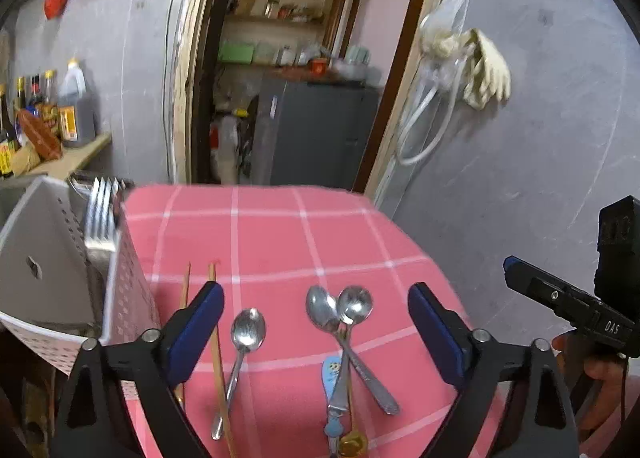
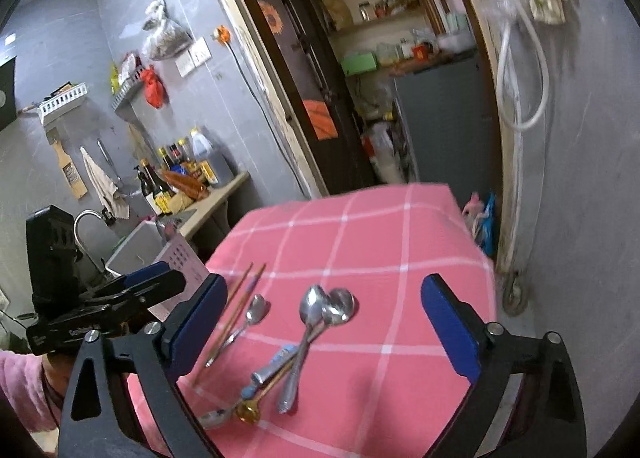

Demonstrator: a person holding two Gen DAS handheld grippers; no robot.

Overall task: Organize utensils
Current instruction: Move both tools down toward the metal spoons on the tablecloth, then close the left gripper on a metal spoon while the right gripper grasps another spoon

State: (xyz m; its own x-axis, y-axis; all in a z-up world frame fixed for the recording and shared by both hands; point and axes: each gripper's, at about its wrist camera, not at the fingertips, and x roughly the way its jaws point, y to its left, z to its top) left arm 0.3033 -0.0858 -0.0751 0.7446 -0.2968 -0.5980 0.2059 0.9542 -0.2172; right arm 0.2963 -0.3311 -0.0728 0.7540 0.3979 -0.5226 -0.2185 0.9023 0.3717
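On the pink checked cloth (image 1: pixel 280 234) lie a single steel spoon (image 1: pixel 244 342), two crossed steel spoons (image 1: pixel 344 322) over a blue-handled utensil (image 1: pixel 332 378), and a pair of wooden chopsticks (image 1: pixel 216 346). A white perforated utensil basket (image 1: pixel 128 290) at the left holds a fork (image 1: pixel 100 218). My left gripper (image 1: pixel 316 322) is open above the spoons, empty. My right gripper (image 2: pixel 324 322) is open and empty over the crossed spoons (image 2: pixel 324 310); the chopsticks (image 2: pixel 236 310) and the single spoon (image 2: pixel 252 314) lie to its left.
The cloth's far edge (image 1: pixel 248 188) drops toward an open doorway with a grey cabinet (image 1: pixel 316 130). A counter with sauce bottles (image 1: pixel 52 106) stands at the left. Rubber gloves (image 1: pixel 484 66) hang on the right wall. The right gripper shows at the right of the left wrist view (image 1: pixel 568 306).
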